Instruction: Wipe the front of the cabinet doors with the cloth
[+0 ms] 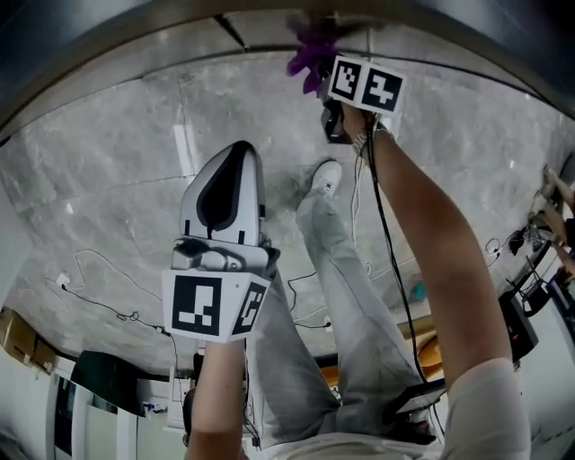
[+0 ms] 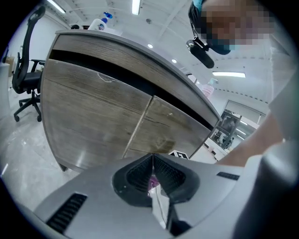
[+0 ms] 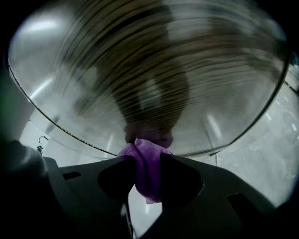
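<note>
A purple cloth [image 1: 308, 59] is bunched in my right gripper [image 1: 320, 43], which is shut on it at the top of the head view, up against the cabinet [image 1: 180, 27]. In the right gripper view the cloth [image 3: 147, 148] bulges out between the jaws of that gripper [image 3: 147, 165] and touches a wood-grain door [image 3: 154, 70], which is streaked with motion blur. My left gripper [image 1: 238, 151] hangs lower over the floor, shut and holding nothing. In its own view, the left gripper [image 2: 153, 158] points at the two grey-brown doors [image 2: 93, 112] from a distance.
The person's legs and a white shoe [image 1: 327, 176] stand on the grey marble floor [image 1: 108, 180]. Cables [image 1: 112, 308] trail behind on the left. A black office chair [image 2: 25, 79] stands left of the cabinet, and a spray bottle [image 2: 100, 22] sits on top.
</note>
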The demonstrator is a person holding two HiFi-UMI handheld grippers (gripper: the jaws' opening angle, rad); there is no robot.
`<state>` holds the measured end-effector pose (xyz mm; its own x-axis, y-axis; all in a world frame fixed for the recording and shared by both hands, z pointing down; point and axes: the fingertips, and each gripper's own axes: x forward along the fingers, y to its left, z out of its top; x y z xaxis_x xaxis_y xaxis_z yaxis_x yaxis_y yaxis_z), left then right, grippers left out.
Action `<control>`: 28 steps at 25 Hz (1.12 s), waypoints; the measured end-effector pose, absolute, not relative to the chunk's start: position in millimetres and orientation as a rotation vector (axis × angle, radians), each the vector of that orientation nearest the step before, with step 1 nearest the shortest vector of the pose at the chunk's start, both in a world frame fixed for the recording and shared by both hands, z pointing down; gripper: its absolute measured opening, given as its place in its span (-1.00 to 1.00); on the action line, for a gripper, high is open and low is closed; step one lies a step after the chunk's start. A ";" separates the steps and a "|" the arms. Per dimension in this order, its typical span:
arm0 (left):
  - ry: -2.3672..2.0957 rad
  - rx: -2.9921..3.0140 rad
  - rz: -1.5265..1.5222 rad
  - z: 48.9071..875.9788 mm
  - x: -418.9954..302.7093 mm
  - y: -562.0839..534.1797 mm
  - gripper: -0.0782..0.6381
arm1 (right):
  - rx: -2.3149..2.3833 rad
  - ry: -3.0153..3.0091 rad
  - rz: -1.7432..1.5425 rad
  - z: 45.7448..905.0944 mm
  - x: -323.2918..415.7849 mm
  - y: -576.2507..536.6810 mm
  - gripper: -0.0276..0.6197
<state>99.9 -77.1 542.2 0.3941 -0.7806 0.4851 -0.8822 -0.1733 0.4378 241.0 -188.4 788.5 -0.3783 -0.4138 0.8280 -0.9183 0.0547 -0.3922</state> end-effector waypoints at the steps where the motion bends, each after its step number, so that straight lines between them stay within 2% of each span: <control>1: -1.411 1.990 0.191 542.5 113.0 -78.8 -0.73 | 1.325 -1.824 1.279 789.5 258.1 -188.5 -0.48; 9: -1.335 2.042 0.172 537.9 195.7 -94.2 -0.73 | 1.367 -1.751 1.211 795.3 370.6 -191.4 -0.48; 16: -1.293 2.059 0.201 541.1 217.1 -94.5 -0.73 | 1.533 -1.628 1.176 789.3 457.0 -193.8 -0.48; 22: -1.253 2.080 0.200 545.0 204.0 -96.0 -0.73 | 1.615 -1.613 1.169 780.6 450.9 -182.2 -0.48; 28: -1.182 2.127 0.205 540.8 179.1 -86.8 -0.73 | 1.573 -1.628 1.246 785.9 393.3 -142.1 -0.48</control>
<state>179.1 -86.8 540.8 0.5739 -0.6900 0.4410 -0.7983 -0.3512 0.4892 393.3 -142.1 785.9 -0.1636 -0.4539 0.8759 -0.9640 -0.1151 -0.2397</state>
